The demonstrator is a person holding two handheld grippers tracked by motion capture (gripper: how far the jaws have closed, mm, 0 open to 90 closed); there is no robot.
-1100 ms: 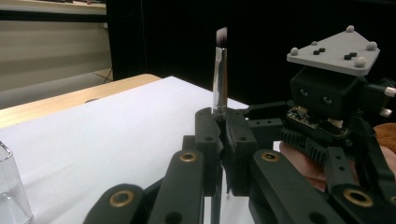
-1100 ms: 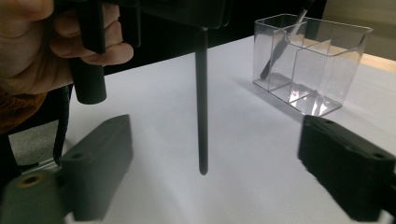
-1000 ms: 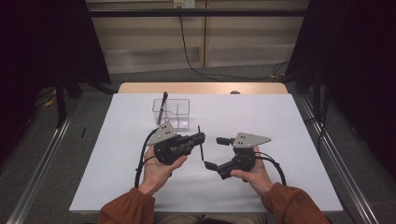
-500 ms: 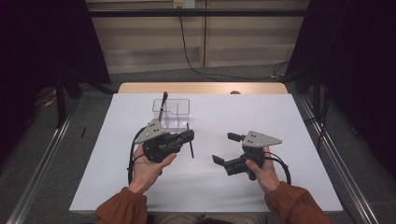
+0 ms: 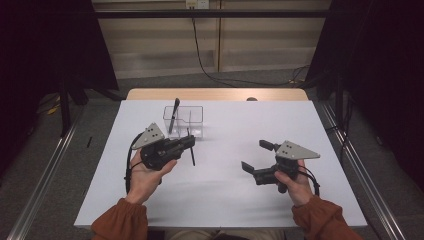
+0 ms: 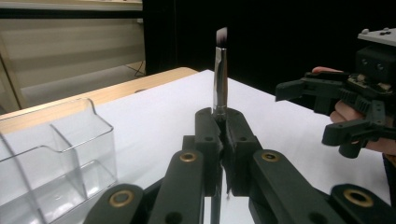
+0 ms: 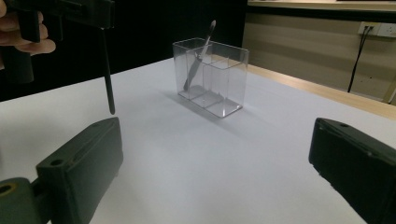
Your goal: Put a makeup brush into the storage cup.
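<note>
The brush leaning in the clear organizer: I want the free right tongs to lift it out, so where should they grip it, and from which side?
Grip the brush on its upper end, which sticks out above the clear organizer rim, coming down from above. It leans in an end compartment whose walls enclose the lower part. The right tongs are open.

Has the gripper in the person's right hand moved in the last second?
Yes. The right gripper has drifted to the right and slightly toward the person, farther from the clear organizer, which has stayed put on the table.
</note>
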